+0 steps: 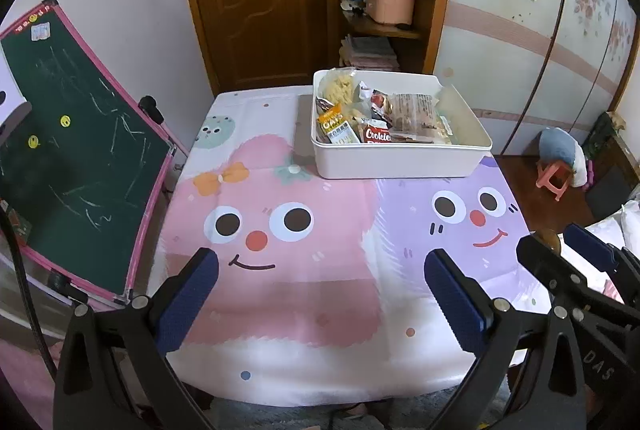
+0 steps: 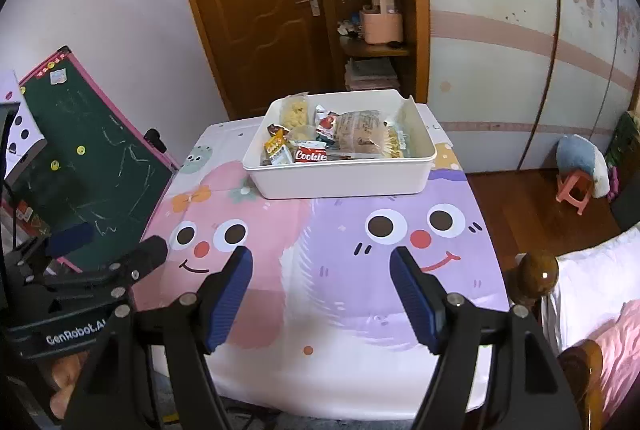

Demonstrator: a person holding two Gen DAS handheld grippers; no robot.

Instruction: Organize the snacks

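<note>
A table [image 1: 280,370] carries a cartoon cloth [image 1: 304,294] with a pink face on the left and a purple face on the right. A white bin [image 1: 400,161] stands directly on the cloth at the far side, right of centre, with snack packets inside.

Snack packets [image 2: 316,143] piled in bin [image 2: 340,183] near far edge of tabletop [image 2: 320,310], chalkboard [image 2: 100,169] beyond left edge, shelves [image 2: 372,29] behind far edge, stool [image 2: 574,191] on floor past right edge.
</note>
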